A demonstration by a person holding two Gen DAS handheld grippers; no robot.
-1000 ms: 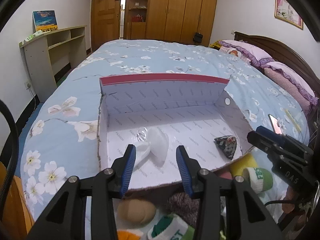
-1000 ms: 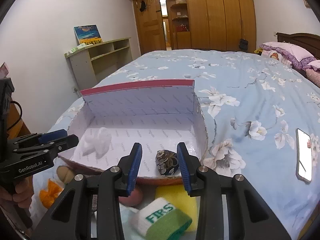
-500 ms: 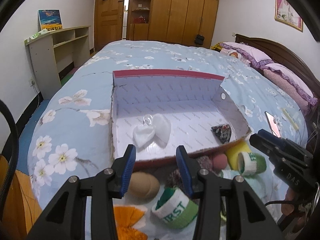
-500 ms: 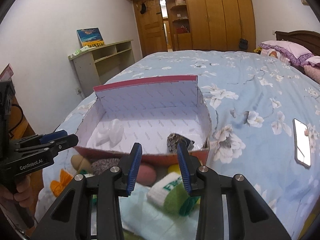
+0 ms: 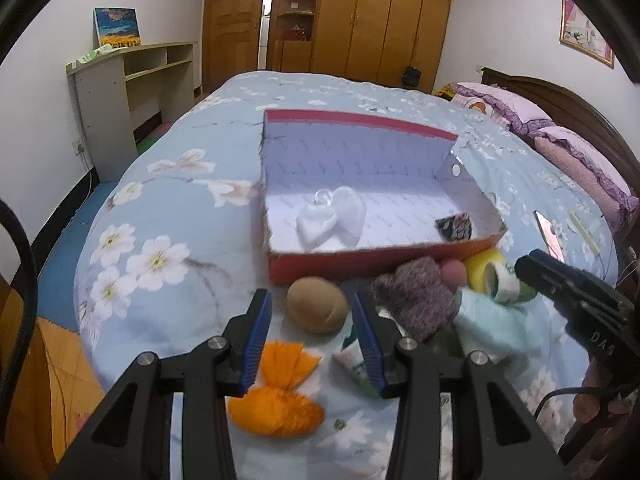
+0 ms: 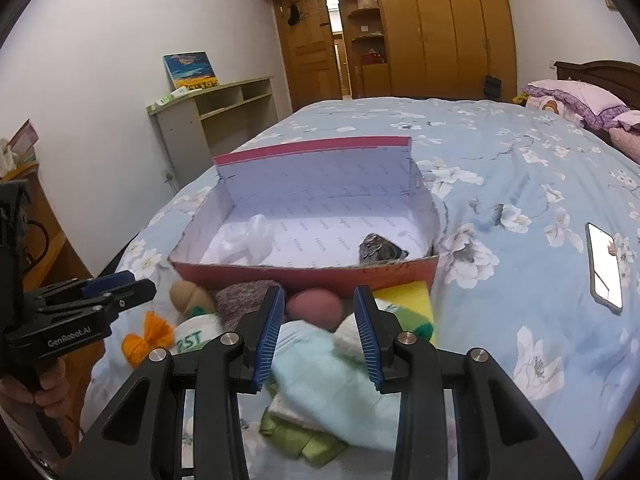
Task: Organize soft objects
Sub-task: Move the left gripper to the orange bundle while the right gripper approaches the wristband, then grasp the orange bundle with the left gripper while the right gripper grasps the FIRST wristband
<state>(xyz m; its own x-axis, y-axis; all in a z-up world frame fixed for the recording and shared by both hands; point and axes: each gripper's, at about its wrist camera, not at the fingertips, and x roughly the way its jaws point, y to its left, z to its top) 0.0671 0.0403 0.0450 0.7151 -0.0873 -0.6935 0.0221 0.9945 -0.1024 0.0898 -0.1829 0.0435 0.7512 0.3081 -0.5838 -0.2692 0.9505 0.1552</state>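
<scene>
Lying in the red box (2 hand-held grippers spread, empty): fluffy white bow, dark patterned pouch.

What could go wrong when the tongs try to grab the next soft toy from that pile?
The pile is crowded: the grey knit piece lies against the pink ball and the mint cloth, so the right tongs might pinch two things together. The tan ball by the left tongs could roll away when nudged.

1. A shallow cardboard box is showing red outside, white printed lining inside.
2. A fluffy yarn bow is glowing orange.
3. The quilted bedspread is displaying white blossoms on pale blue.
</scene>
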